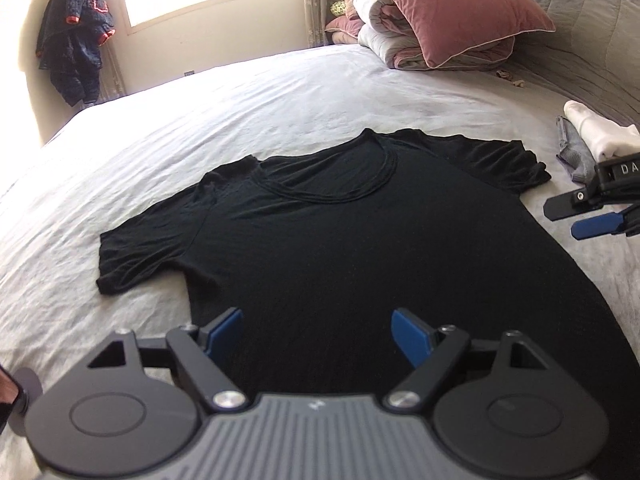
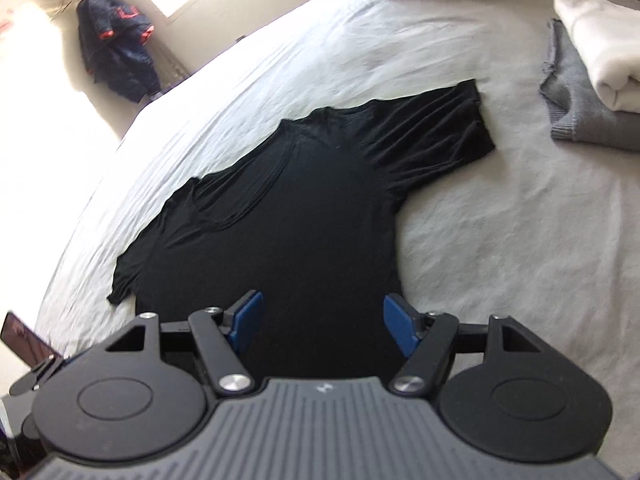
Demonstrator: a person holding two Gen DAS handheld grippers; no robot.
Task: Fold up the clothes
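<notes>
A black short-sleeved T-shirt (image 1: 320, 240) (image 2: 300, 220) lies spread flat, front up, on the white bed sheet (image 1: 80, 312), with its neckline pointing away from me and both sleeves out. My left gripper (image 1: 318, 320) hovers over the shirt's lower left part, blue pads wide apart and nothing between them. My right gripper (image 2: 323, 300) is open above the shirt's lower right side, its right pad near the side seam. In the left wrist view, the right gripper (image 1: 564, 220) pokes in from the right edge, beside the shirt's right sleeve.
A folded white garment (image 2: 592, 40) rests on a folded grey one (image 2: 580, 108) at the right of the bed. A pink pillow (image 1: 452, 8) and a rolled duvet lie at the far end. A navy jacket (image 1: 76, 52) hangs by the window.
</notes>
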